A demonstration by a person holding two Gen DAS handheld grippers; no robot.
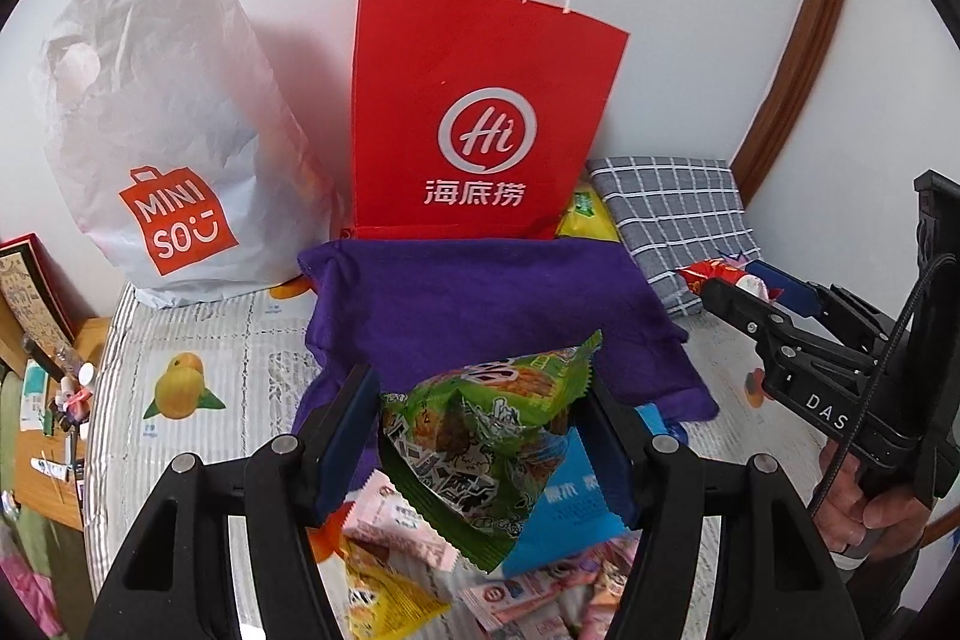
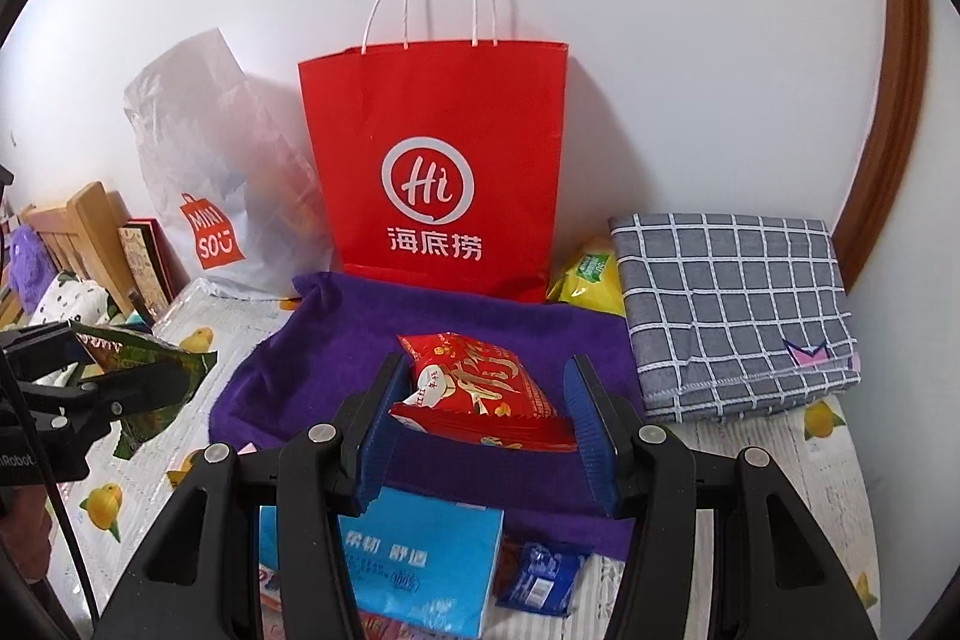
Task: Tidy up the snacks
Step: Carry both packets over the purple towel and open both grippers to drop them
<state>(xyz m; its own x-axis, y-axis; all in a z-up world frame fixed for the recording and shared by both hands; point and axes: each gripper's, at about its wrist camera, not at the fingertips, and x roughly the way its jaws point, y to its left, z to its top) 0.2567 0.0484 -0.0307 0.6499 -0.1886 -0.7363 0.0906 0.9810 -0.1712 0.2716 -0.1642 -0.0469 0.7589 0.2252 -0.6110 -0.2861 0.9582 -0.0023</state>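
White wall behind, fruit-print cover [image 1: 180, 340] over the desk. Near edge: loose snack pile [image 1: 540, 598] plus a blue tissue pack [image 2: 420, 562] and a small blue packet [image 2: 540, 577] under my tongs.

My left tongs [image 1: 480, 436] are clenched on a green snack bag [image 1: 486, 436], held up off the pile, over the near edge of the purple cloth [image 1: 480, 304]. My right tongs [image 2: 480, 418] grip a red snack packet [image 2: 480, 388], both blue pads touching it, above that purple cloth.

Past the cloth: grey checked cloth [image 2: 732, 304], folded, on the right, and a yellow snack bag [image 2: 588, 277] wedged between it and the red paper bag [image 2: 438, 160]. Red paper bag stands upright against the wall, white handles up. White Miniso bag [image 1: 162, 124] stands left of it, just beside. Wooden door frame [image 2: 888, 112] far right.
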